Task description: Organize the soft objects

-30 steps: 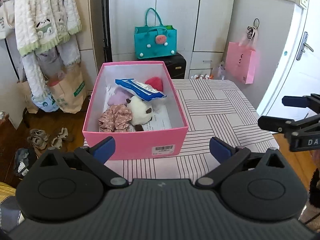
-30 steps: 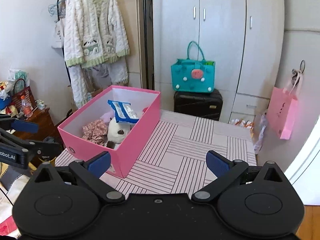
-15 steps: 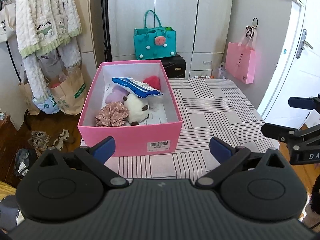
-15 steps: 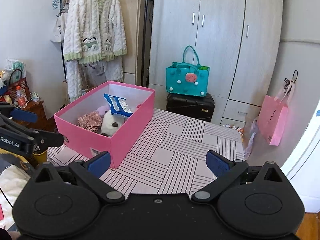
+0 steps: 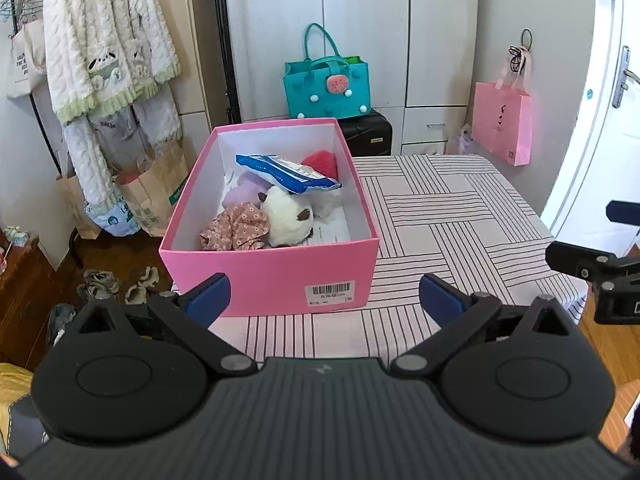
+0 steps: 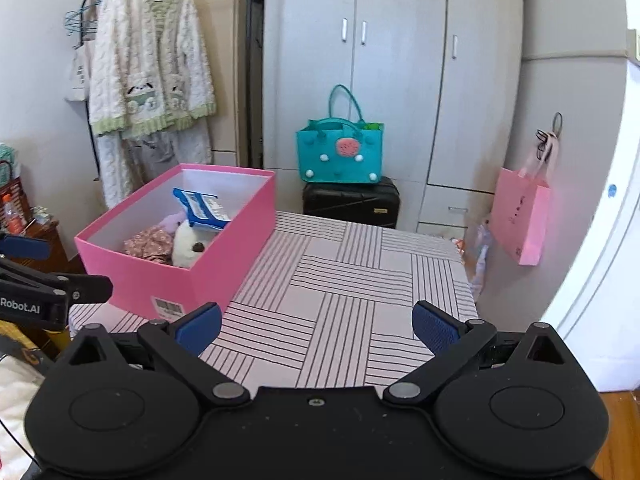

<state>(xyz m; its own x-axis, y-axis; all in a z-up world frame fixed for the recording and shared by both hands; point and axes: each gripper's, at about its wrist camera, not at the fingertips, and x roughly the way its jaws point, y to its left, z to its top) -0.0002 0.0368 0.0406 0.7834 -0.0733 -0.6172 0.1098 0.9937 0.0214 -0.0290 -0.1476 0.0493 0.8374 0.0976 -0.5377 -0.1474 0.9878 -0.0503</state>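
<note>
A pink box stands at the left of the striped table. It holds several soft things: a floral cloth, a white plush, a purple plush, a red one and a blue-white packet on top. My left gripper is open and empty, in front of the box. My right gripper is open and empty, over the table's near edge, right of the box.
A teal bag sits on a black suitcase behind the table, before a wardrobe. A pink bag hangs at the right wall. Robes hang at left above paper bags and shoes on the floor.
Both grippers have pulled back and away from the table. The box and table look smaller and farther. Both grippers stayed open and empty.
</note>
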